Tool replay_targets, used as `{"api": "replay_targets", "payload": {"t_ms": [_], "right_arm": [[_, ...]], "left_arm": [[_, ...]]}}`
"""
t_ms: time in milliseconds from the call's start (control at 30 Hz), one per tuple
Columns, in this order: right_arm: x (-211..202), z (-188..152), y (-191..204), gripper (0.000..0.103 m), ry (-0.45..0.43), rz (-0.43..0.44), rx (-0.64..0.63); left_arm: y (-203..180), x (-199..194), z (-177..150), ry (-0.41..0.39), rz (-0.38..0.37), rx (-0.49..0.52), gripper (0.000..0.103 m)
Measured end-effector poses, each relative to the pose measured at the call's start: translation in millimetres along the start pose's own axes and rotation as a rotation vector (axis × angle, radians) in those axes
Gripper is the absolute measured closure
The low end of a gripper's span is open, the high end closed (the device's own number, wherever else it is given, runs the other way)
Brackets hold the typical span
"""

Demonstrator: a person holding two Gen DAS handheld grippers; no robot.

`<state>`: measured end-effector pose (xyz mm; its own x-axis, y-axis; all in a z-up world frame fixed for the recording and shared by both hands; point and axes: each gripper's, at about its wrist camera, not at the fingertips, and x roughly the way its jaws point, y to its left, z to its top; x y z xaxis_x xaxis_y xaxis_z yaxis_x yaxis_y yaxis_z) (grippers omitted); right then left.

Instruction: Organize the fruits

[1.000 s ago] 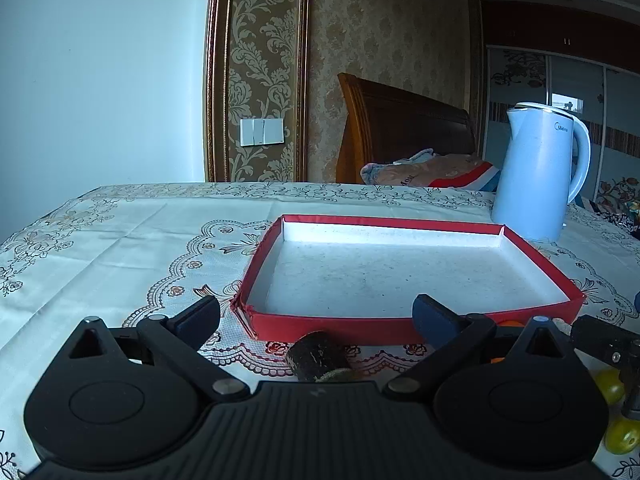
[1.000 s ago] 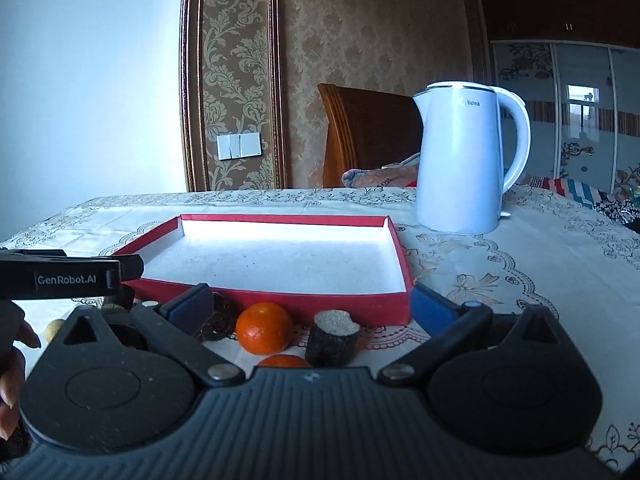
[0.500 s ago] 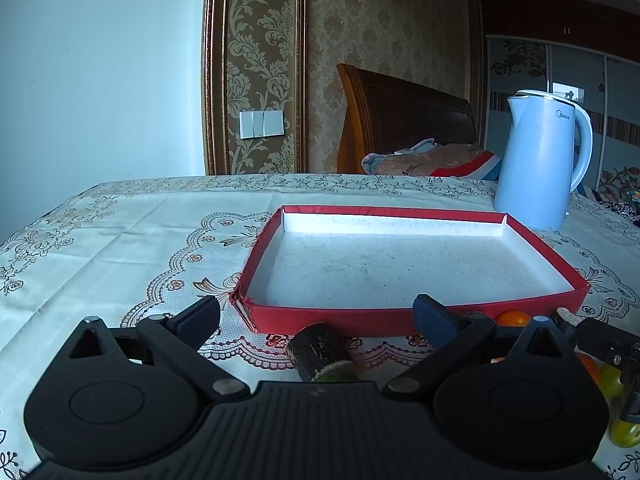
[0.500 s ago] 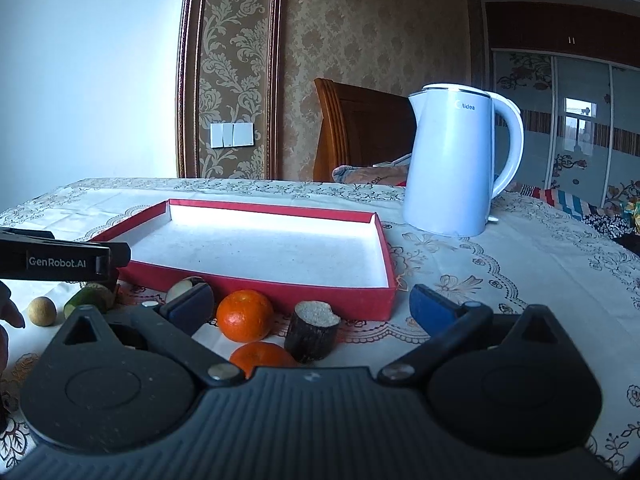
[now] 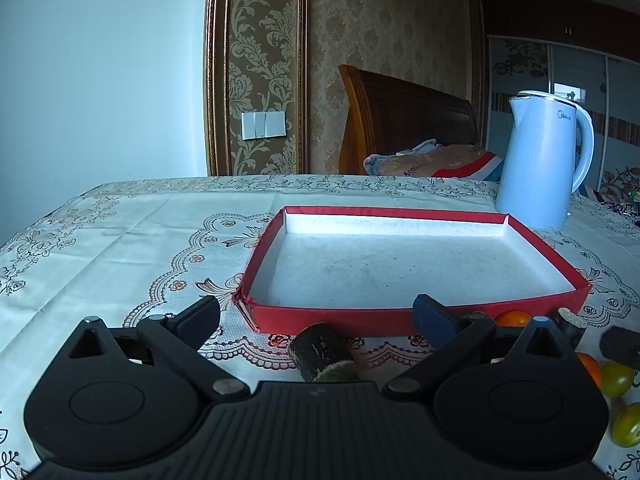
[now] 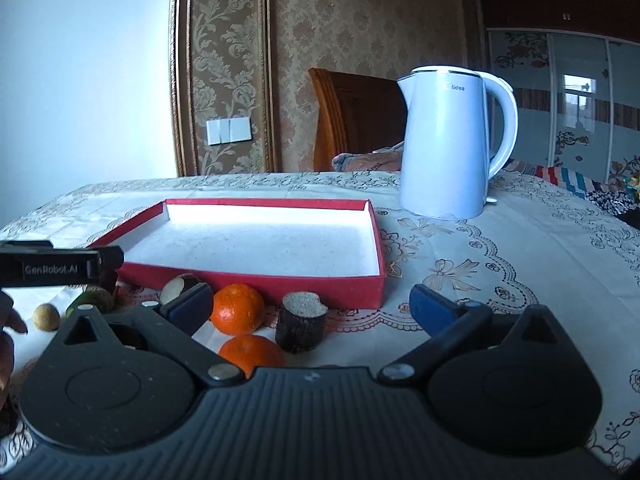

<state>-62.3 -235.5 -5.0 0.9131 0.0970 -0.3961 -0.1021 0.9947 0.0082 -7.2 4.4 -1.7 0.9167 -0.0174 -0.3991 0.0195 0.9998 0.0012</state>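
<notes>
A shallow red tray with a bare white floor lies on the tablecloth; it also shows in the right wrist view. My left gripper is open, just before the tray's near wall, over a dark cut stalk piece. My right gripper is open, with two oranges and a dark cut stalk piece between its fingers on the cloth. Small green-yellow fruits lie at the left view's right edge.
A white electric kettle stands behind the tray's right corner. A small tan round fruit, a green fruit and a halved fruit lie left of the oranges. A wooden headboard and wall are beyond the table.
Both grippers have pulled back and risen slightly, so the tray and fruits look farther off. More fruit now shows in the right wrist view. Both stay open.
</notes>
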Motion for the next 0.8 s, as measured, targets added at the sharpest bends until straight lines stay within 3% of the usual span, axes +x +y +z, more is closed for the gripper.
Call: {"api": "replay_targets", "payload": {"t_ms": [100,233,533,633,800], "right_arm": [[-16,-9,-17,0.000,0.044,0.022,-0.044],[-30,-19,-34,0.000,0.083,0.051,-0.002],[-43,-35,-10,0.000,0.103,0.129,-0.110],[-37,-38,-2,0.022,0.136,0.149,-0.125],[-27,-36,-1,0.035,0.177,0.203,-0.090]], "left_arm": [[0,0,0,0.009,-0.004,0.001,0.000],[-2,-1,0,0.001,-0.004,0.016,0.000],[0,2,0,0.021,-0.002,0.004,0.000],[0,3,0,0.023,0.000,0.002,0.000],[6,3,0,0.035,0.015,-0.025,0.000]]}}
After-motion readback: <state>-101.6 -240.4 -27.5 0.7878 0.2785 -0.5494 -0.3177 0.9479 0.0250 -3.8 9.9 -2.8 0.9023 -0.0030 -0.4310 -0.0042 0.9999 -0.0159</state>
